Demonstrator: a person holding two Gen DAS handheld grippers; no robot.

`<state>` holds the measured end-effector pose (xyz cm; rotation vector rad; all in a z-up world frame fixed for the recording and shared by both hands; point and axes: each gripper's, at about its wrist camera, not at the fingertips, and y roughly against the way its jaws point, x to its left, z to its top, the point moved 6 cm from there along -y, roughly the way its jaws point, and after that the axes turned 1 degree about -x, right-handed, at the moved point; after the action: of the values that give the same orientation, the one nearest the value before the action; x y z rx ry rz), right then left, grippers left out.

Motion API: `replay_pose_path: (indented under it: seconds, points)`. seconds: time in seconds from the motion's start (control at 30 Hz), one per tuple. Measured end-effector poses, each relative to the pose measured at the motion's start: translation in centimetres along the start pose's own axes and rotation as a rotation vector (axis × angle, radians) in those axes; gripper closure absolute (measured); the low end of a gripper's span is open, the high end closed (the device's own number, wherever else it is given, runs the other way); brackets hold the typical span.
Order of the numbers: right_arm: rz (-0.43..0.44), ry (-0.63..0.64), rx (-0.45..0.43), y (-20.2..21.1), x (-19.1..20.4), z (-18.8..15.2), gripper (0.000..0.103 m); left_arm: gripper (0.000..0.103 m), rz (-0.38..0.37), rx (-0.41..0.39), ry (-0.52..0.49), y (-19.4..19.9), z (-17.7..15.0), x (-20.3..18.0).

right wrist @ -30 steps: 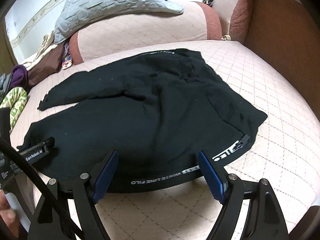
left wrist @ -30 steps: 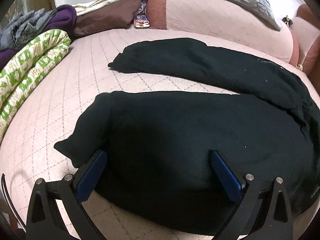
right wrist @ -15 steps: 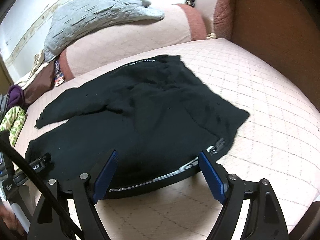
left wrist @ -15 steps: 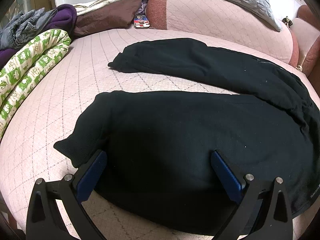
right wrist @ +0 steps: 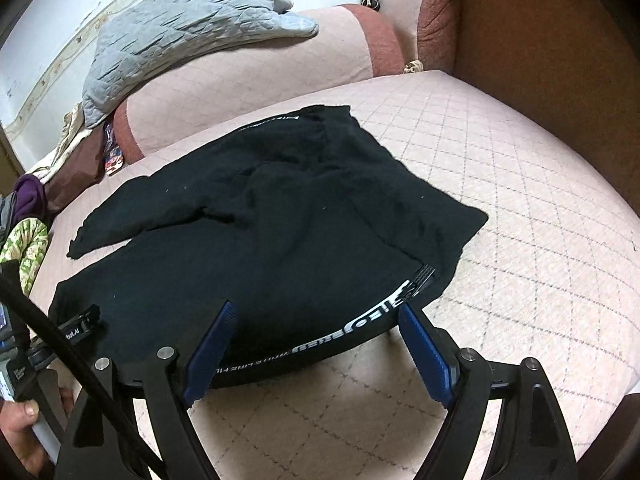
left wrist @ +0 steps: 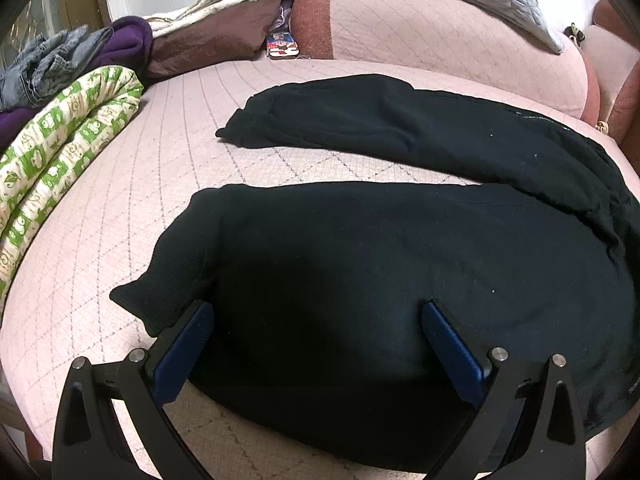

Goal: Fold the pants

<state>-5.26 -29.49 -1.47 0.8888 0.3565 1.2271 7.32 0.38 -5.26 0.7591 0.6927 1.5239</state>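
Black pants [left wrist: 360, 256] lie spread on the pink quilted sofa seat [left wrist: 120, 208], legs pointing left and apart, the far leg [left wrist: 360, 116] angled away. My left gripper [left wrist: 318, 320] is open, its blue pads straddling the near leg close to its cuff [left wrist: 152, 296]. In the right wrist view the pants [right wrist: 280, 220] show their waistband with white lettering [right wrist: 360, 324] at the near edge. My right gripper [right wrist: 316, 320] is open, pads straddling that waistband. The left gripper's finger shows in the right wrist view [right wrist: 80, 324] at the near leg.
A green-patterned cloth [left wrist: 60, 148], purple and grey clothes [left wrist: 80, 52] pile at the left. A grey quilted blanket [right wrist: 180, 24] drapes the sofa back. A brown armrest [right wrist: 540, 40] stands at the right. Bare seat [right wrist: 520, 220] lies right of the pants.
The right wrist view has shifted: the right gripper turned and moved along the waistband toward its right end. The left gripper has barely moved. The pants lie as before.
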Motion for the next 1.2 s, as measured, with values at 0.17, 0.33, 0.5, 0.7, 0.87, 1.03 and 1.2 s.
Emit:
replay_pose_path:
  seconds: [0.17, 0.33, 0.5, 0.7, 0.87, 1.03, 1.2]
  points:
    - [0.008, 0.019, 0.007, 0.1, 0.6, -0.3, 0.015, 0.000, -0.023, 0.054, -0.004, -0.1, 0.1, 0.1]
    - [0.012, 0.022, 0.002, 0.4, 0.6, -0.2, 0.015, 0.000, -0.033, 0.041, -0.001, 0.6, -0.4, 0.1]
    - [0.017, 0.031, -0.014, 1.2, 0.6, 0.1, 0.015, 0.000, -0.056, 0.011, 0.015, 2.9, -0.4, 0.4]
    - [0.011, 0.016, -0.052, 3.0, -0.1, 1.7, 0.015, 0.000, -0.145, -0.202, 0.046, 12.2, 2.8, 1.2]
    - [0.027, 0.040, -0.134, 6.4, 0.3, 5.6, 0.015, 0.000, -0.409, -0.267, 0.168, 21.1, 7.3, 3.7]
    - [0.046, 0.072, -0.264, 12.2, 0.4, 12.4, 0.015, 0.000, -0.359, -0.325, 0.074, 27.3, 12.6, 6.2]
    - [-0.003, 0.114, -0.365, 17.3, -0.1, 19.9, 0.015, 0.000, -0.229, -0.324, 0.064, 31.6, 18.9, 10.1]
